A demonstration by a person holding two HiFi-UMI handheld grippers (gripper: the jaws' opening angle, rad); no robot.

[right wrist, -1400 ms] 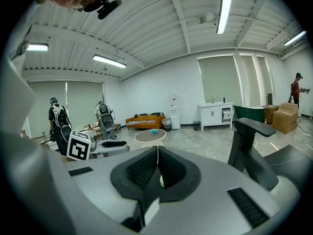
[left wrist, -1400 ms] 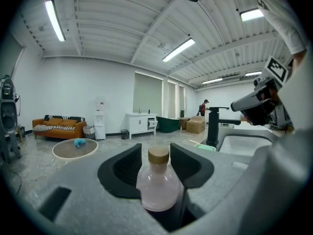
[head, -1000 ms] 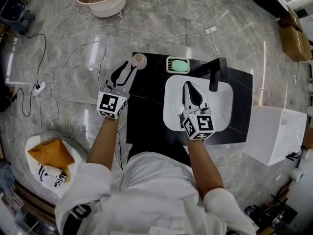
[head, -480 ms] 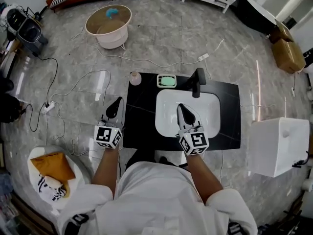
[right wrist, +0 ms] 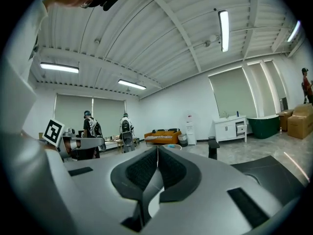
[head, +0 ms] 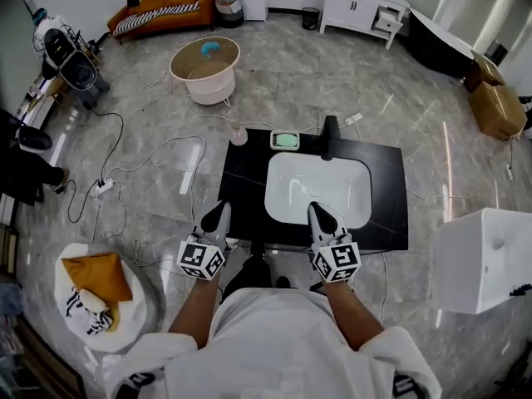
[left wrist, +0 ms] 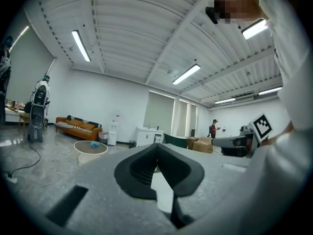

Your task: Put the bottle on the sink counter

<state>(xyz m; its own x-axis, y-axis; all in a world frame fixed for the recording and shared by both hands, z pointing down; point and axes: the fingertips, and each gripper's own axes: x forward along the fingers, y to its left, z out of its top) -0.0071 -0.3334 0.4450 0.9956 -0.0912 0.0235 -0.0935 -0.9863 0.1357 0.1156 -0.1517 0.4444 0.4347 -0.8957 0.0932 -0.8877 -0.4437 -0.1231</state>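
Observation:
The small pinkish bottle [head: 238, 135] stands upright on the far left corner of the black sink counter [head: 391, 198], apart from both grippers. My left gripper [head: 222, 209] [left wrist: 157, 148] hangs at the counter's near left edge. Its jaws have just been closing and now stand shut with nothing between them. Over the counter's near edge, in front of the white basin [head: 318, 188], my right gripper [head: 316, 211] [right wrist: 157, 151] is shut and empty. Both grippers point level across the room.
A black faucet [head: 329, 137] and a green soap dish [head: 284, 140] sit behind the basin. A pink tub [head: 204, 69] and cables lie on the floor beyond. A white box [head: 482, 260] stands right, a round cushion [head: 91, 285] left. People stand far off.
Both grippers have drawn back from the counter toward the person. The left jaws, open beside the bottle a second ago, are shut. The bottle stays on the counter's corner.

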